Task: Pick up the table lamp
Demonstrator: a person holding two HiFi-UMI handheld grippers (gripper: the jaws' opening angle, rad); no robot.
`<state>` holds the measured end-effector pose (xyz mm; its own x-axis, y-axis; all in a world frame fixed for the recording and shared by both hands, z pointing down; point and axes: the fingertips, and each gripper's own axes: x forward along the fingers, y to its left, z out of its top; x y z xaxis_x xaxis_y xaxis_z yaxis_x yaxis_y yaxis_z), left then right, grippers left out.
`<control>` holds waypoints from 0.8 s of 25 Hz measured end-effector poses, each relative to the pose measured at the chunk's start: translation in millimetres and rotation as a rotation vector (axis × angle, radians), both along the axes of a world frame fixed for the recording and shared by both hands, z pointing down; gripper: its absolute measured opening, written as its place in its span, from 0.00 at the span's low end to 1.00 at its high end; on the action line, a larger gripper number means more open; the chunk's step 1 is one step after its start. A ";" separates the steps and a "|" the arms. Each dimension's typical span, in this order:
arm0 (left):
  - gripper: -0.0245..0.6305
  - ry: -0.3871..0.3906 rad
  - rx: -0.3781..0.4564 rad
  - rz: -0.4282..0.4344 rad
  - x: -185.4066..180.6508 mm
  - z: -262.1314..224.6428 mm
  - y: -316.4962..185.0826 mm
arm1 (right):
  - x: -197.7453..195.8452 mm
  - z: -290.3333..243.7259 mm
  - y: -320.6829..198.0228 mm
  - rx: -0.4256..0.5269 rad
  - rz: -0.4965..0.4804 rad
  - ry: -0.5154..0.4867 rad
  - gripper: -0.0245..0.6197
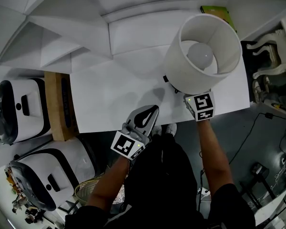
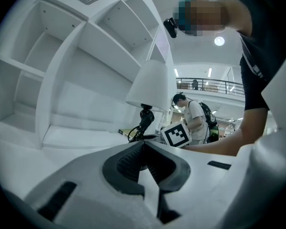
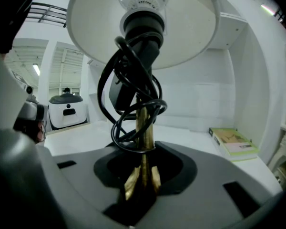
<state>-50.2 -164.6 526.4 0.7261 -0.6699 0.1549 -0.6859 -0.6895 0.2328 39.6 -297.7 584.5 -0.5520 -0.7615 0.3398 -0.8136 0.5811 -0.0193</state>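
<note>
Jaws of your right gripper (image 3: 143,178) pinch the table lamp (image 1: 181,66) by its brass stem (image 3: 145,132), at two o'clock over the white table (image 1: 109,97); your left gripper (image 1: 151,110), at six o'clock, is pressed together, empty.

I'm looking down on a white table (image 1: 109,99), with white shelving (image 1: 62,37) along its far side. Dark floor (image 1: 238,123) lies near and right. White machines (image 1: 19,109) stand left beside a wooden panel (image 1: 57,104), and a ceiling light (image 2: 219,41) glows overhead.
</note>
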 end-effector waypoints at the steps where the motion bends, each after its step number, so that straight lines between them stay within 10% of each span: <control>1: 0.07 0.000 0.004 -0.002 -1.6 -4.1 0.5 | 0.5 -3.3 1.7 -0.003 -0.001 0.002 0.23; 20: 0.07 0.020 -0.013 -0.065 -39.0 -62.1 33.9 | -0.8 -100.8 52.9 -0.011 -0.011 0.005 0.23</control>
